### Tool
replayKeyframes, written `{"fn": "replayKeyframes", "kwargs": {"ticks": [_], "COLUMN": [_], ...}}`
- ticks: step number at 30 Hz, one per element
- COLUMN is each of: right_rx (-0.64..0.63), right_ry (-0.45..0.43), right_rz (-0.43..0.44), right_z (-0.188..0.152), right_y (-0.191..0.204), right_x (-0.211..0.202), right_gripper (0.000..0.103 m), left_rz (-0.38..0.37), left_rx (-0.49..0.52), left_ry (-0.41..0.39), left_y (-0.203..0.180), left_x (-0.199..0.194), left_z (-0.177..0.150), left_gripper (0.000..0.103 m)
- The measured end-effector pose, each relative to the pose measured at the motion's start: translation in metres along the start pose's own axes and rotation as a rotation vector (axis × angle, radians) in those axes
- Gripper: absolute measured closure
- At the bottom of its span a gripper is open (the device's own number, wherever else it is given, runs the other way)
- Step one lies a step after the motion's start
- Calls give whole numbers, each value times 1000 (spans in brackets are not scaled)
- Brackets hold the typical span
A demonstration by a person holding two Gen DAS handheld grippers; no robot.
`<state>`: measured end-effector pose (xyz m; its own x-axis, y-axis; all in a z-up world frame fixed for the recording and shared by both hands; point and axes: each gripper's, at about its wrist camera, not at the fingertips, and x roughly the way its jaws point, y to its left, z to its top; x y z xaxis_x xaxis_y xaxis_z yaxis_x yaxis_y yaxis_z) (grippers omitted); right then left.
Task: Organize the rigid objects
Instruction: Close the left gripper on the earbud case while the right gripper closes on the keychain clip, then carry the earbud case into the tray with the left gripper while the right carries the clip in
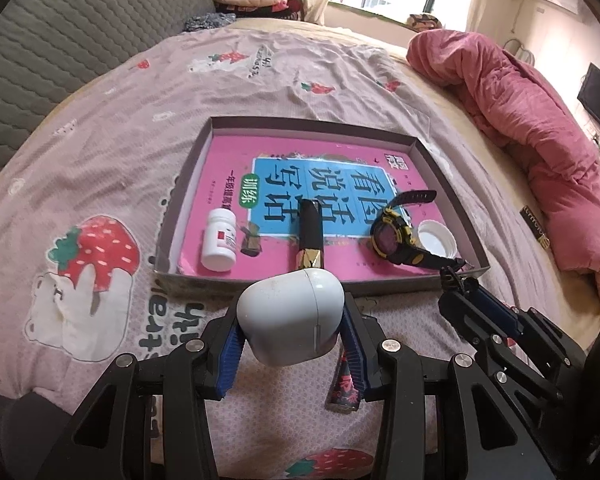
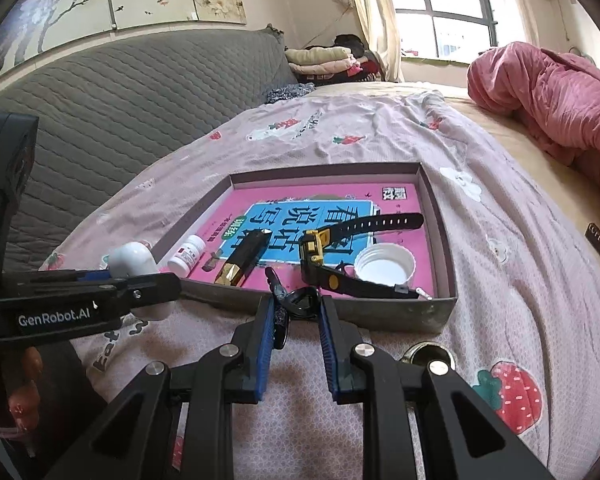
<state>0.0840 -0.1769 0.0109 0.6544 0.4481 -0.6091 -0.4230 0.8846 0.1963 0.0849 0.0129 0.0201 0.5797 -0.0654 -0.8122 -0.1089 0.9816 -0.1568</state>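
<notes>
Left tool (image 1: 292,344) pinches a white earbud case (image 1: 290,316) btwn its blue pads (image 1: 230,354), held over the bed sheet (image 1: 100,140) just short of the tray's near wall; in the right wrist view the case (image 2: 134,262) sits left of the tray. The shallow tray (image 1: 446,178) rests on the pink strawberry sheet w/ a pink book (image 1: 292,168) lining its floor. On the book, left to right: a white pill bottle (image 1: 220,240) lying on its side near the left wall, a small dark wrapped bit (image 1: 251,240) beside it, a black-and-gold lipstick tube (image 1: 310,236) at the middle, a black-yellow watch (image 1: 392,232), then a white cap (image 1: 436,238) open side up, touching the watch strap. Right tool (image 2: 296,308) is nearly closed on a black hair clip (image 2: 284,298), its tip reaching over the tray's near wall (image 2: 380,312). A round metal thing (image 2: 426,354) lies on the sheet by the right tool, partly hidden. Rolled pink quilt (image 1: 520,120) far right.
</notes>
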Motion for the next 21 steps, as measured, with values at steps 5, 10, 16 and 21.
{"fn": "replayKeyframes", "kwargs": {"ticks": [5, 10, 16, 21], "right_rx": [2, 8, 7, 0], "right_ry": [-34, -67, -90, -106], "right_rz": [2, 5, 5, -4], "right_z": [4, 10, 13, 16], "right_y": [-2, -6, -5, -5], "right_x": [-8, -16, -22, -23], "right_gripper": [81, 81, 81, 81], "left_rz": [4, 12, 8, 10], "left_rx": [10, 19, 27, 24], "left_ry": [1, -8, -30, -45], "left_y": [-3, -6, -8, -8], "left_x": [-4, -7, -10, -8], "left_z": [0, 1, 10, 18], "left_gripper": [57, 57, 57, 57]}}
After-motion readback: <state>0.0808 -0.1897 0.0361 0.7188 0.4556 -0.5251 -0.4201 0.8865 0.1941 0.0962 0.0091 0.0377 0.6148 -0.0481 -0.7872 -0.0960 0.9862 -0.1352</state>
